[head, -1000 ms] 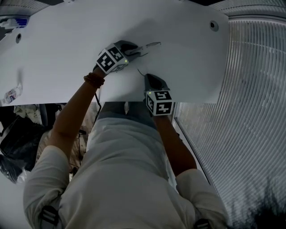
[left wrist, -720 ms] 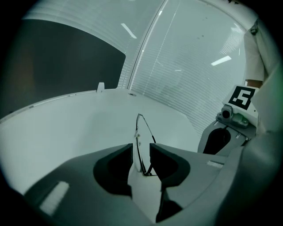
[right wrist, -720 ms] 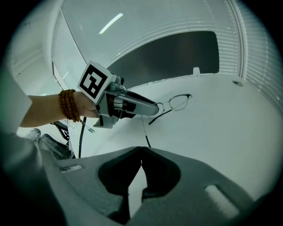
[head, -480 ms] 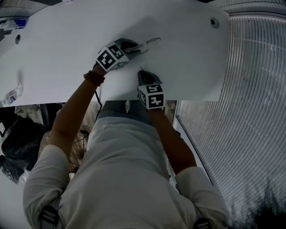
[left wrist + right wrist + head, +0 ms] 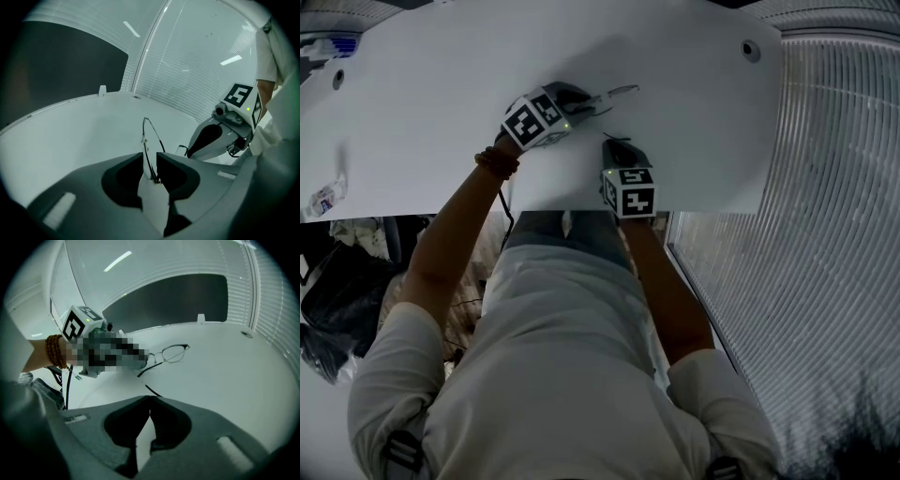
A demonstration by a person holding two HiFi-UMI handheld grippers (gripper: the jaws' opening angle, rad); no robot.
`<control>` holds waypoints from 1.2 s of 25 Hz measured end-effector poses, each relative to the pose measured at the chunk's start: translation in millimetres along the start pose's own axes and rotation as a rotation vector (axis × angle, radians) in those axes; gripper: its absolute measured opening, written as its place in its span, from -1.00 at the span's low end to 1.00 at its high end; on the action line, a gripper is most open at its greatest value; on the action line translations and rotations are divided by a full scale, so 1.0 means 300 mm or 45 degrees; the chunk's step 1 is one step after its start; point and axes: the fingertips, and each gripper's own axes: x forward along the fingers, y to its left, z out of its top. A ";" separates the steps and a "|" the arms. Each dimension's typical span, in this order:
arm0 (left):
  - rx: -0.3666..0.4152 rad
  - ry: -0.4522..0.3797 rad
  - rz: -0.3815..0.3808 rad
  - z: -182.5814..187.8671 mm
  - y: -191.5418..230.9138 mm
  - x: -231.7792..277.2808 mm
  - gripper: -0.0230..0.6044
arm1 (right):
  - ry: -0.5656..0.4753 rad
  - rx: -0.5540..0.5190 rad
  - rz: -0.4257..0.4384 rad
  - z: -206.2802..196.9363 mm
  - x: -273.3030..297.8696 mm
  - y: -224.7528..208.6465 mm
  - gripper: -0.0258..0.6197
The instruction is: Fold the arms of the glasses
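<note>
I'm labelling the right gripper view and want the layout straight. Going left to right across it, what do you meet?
Bead bracelet → left gripper (its fingers have just been closing, the glasses between them) → glasses → white tab at the far edge → hole in the table.

Thin wire-rimmed glasses (image 5: 173, 353) lie on the white surface (image 5: 229, 380), arms unfolded, their dark tips pointing toward the near edge.
</note>
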 end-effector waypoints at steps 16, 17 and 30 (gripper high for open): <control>0.025 0.031 -0.128 -0.003 -0.083 0.008 -0.65 | -0.024 -0.190 -0.065 0.129 0.044 -0.099 -0.89; 0.031 0.032 -0.127 -0.003 -0.082 0.009 -0.65 | -0.023 -0.207 -0.067 0.130 0.047 -0.100 -0.88; 0.053 0.013 -0.066 -0.003 -0.072 0.024 -0.59 | -0.002 -0.178 -0.105 0.047 -0.004 -0.130 -0.83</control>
